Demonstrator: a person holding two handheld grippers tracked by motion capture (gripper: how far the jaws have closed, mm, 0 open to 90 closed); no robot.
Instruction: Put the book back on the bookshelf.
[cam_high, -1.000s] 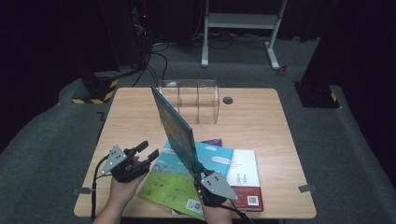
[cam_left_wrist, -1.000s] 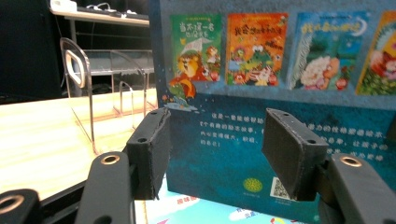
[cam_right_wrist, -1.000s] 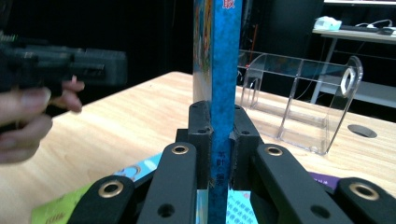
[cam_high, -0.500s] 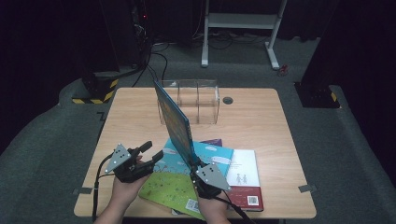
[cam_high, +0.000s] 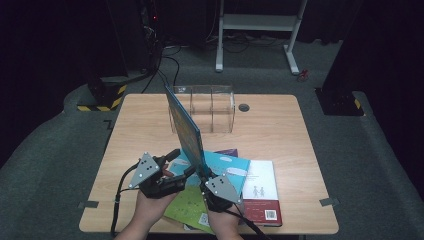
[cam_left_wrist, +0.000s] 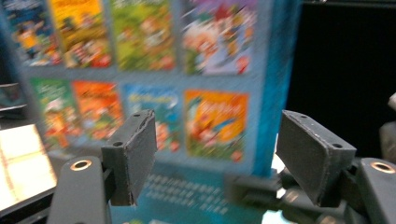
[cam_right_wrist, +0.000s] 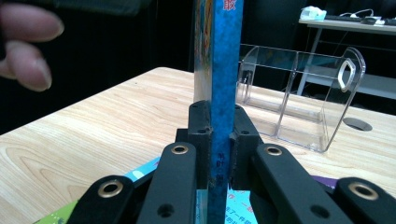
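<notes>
High view: the right gripper (cam_high: 204, 172) holds a thin blue book (cam_high: 184, 125) on edge above the table (cam_high: 280, 135), its jaws clamped on the book's lower end, so that the book slants up and away toward a clear acrylic organizer (cam_high: 210, 107) standing farther back. In the right gripper view the blue spine (cam_right_wrist: 223, 84) rises straight between the two pads. The left gripper (cam_high: 175, 162) sits just beside the book's back cover; its jaws have just been opening and stand apart with nothing between them, the cover's coloured panels (cam_left_wrist: 140, 70) close ahead. More books (cam_high: 235, 175) lie flat in a stack beneath both grippers.
</notes>
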